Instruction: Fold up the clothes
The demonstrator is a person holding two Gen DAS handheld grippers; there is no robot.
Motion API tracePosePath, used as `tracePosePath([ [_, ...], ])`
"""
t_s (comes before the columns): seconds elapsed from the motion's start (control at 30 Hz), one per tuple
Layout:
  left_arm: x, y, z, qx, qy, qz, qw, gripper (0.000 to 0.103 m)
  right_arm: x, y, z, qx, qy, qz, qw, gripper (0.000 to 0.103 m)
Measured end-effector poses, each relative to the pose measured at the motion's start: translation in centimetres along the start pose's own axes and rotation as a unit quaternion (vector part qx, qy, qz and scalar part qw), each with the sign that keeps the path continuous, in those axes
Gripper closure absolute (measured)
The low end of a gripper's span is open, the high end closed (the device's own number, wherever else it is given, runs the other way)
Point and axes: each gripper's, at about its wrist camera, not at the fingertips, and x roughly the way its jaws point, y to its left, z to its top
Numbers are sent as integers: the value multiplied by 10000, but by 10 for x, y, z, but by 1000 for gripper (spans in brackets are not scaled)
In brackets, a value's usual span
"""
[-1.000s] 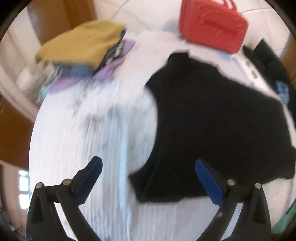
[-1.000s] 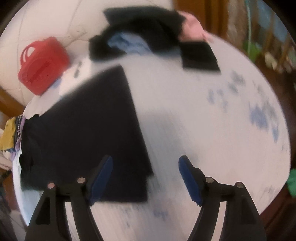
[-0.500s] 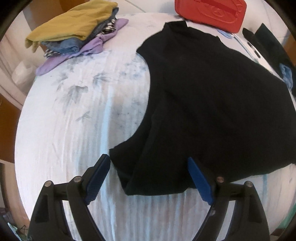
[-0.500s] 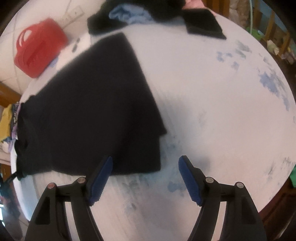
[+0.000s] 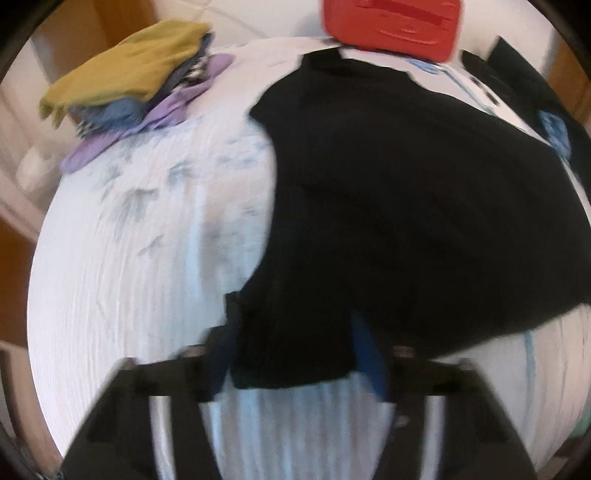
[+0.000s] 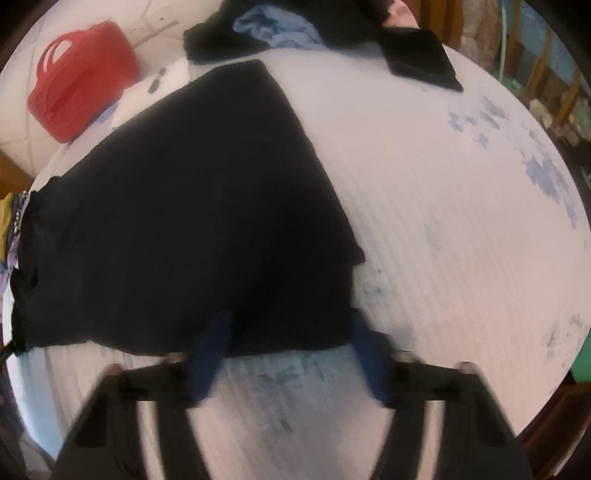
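A black T-shirt lies spread flat on the white, blue-flowered bed cover. My left gripper is open, its blue fingers either side of the shirt's near sleeve corner, with the cloth between them. In the right wrist view the same shirt fills the left half. My right gripper is open with its fingers at the shirt's near hem corner, the cloth edge lying between them. Both views are blurred.
A stack of folded clothes topped by a mustard piece sits at the far left. A red bag stands beyond the shirt, also in the right wrist view. Dark and blue clothes are piled at the far side. The bed edge is near on the right.
Both grippers have moved forward and down onto the shirt's near edge. The shirt corners now lie between the open fingers, where before the fingers were short of the cloth.
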Motion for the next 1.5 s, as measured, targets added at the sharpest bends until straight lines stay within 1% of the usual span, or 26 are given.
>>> tracePosePath([
  [0.03,0,-2,1,8,29,-72,10000,75,1,3,0,-82,24,-70,9999,86],
  [0.07,-1,-5,2,30,75,-90,9999,86,2,6,0,-164,49,-139,9998,89],
  [0.1,-2,-5,4,26,99,-75,9999,91,3,10,0,-240,66,-196,9995,92],
  [0.23,-15,12,5,-188,118,-173,9996,93,-11,7,3,-314,-86,-349,9989,94],
  [0.3,-20,26,2,-242,187,-73,9995,93,-22,-6,8,-194,-162,-364,9990,94],
  [0.37,-14,39,-2,-335,331,-38,9989,93,-31,-17,13,-95,-214,-388,9990,94],
  [0.5,-12,46,-3,-538,470,-399,9966,93,-14,-19,20,-172,71,-588,9981,93],
  [0.57,-26,46,0,-579,432,-473,9963,93,-19,-27,20,-5,74,-562,9984,79],
  [0.6,-37,46,3,-518,331,-426,9972,93,-21,-30,20,78,76,-549,9984,76],
  [0.63,-43,47,7,-526,274,-431,9973,92,-24,-33,21,151,54,-527,9985,74],
  [0.7,-55,50,17,-544,163,-441,9974,92,-38,-36,25,229,-106,-442,9987,74],
  [0.77,-58,54,35,-682,123,-552,9961,92,-46,-32,35,175,-222,-377,9989,73],
  [0.83,-49,53,59,-773,228,-675,9945,92,-48,-25,47,140,-290,-195,9993,71],
  [0.9,-39,49,83,-774,270,-657,9945,92,-44,-15,64,106,-310,1,9995,60],
  [0.93,-37,45,93,-728,278,-652,9948,92,-42,-10,73,89,-320,99,9994,49],
  [0.97,-33,41,108,-655,262,-630,9955,92,-40,-5,81,71,-330,197,9992,41],
  [1.03,-24,35,135,-594,251,-664,9957,91,-35,4,100,53,-352,312,9989,39],
  [1.07,-18,33,151,-595,284,-720,9952,80,-32,8,111,48,-370,334,9987,38],
  [1.1,-12,31,166,-595,308,-772,9948,51,-29,11,121,42,-379,336,9987,38],
  [1.13,-5,30,181,-607,323,-821,9943,32,-27,14,130,33,-382,327,9987,38],
  [1.17,1,28,196,-618,336,-870,9937,4,-26,17,139,25,-385,318,9987,38],
  [1.2,6,25,208,-632,306,-898,9935,1,-23,20,149,12,-387,310,9988,37],
  [1.27,18,16,234,-583,273,-828,9945,1,-15,27,170,-45,-386,294,9988,37],
  [1.43,58,3,281,-513,321,-644,9961,1,7,40,218,-110,-345,253,9990,37],
  [1.47,68,1,289,-472,375,-571,9965,4,13,41,227,-90,-322,245,9991,37],
  [1.5,76,0,294,-423,415,-510,9969,9,20,41,237,-59,-293,234,9993,37],
])
